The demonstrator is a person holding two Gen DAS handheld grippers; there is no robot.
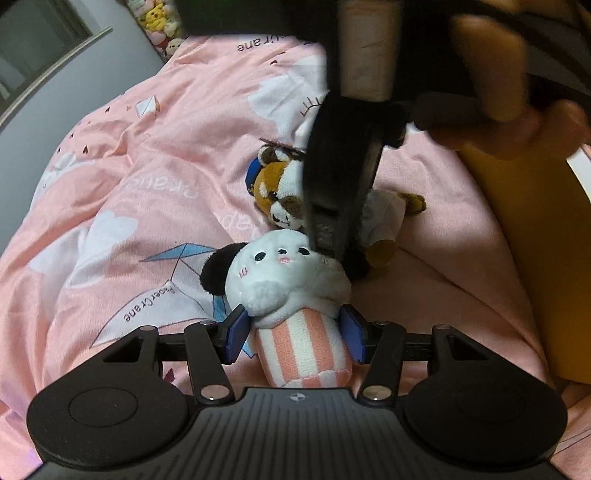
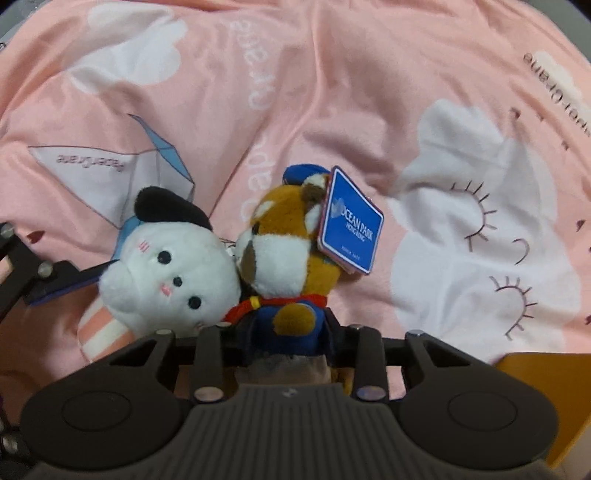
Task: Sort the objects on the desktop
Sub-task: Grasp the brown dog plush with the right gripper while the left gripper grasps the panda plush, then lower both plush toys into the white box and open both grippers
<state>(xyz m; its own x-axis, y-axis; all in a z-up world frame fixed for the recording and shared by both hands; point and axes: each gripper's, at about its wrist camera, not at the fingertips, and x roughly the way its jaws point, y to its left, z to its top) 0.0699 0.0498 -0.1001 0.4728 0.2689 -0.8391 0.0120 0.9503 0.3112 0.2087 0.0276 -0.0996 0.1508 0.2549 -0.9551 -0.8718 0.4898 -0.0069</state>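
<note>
A white plush with black ears and a pink-striped body (image 1: 291, 280) lies on the pink bedsheet (image 1: 166, 166). My left gripper (image 1: 295, 336) straddles its striped body. The blue pads (image 1: 236, 336) stand open at either side, with a sliver of sheet showing by the left one. Touching its head lies a brown-and-white red panda plush (image 2: 280, 251) in blue clothes, with a blue Ocean Park tag (image 2: 349, 221). My right gripper (image 2: 291, 328) points steeply down and is shut on that plush's blue body. In the left wrist view the right gripper (image 1: 332, 236) covers part of the panda plush (image 1: 280, 192).
A yellow-orange box-like object (image 1: 524, 258) stands close on the right, also at the lower right corner (image 2: 546, 398). A person's hand (image 1: 498, 74) holds the right gripper from above. More small plush toys (image 1: 159, 22) are piled at the far end, beside a grey surface (image 1: 55, 74).
</note>
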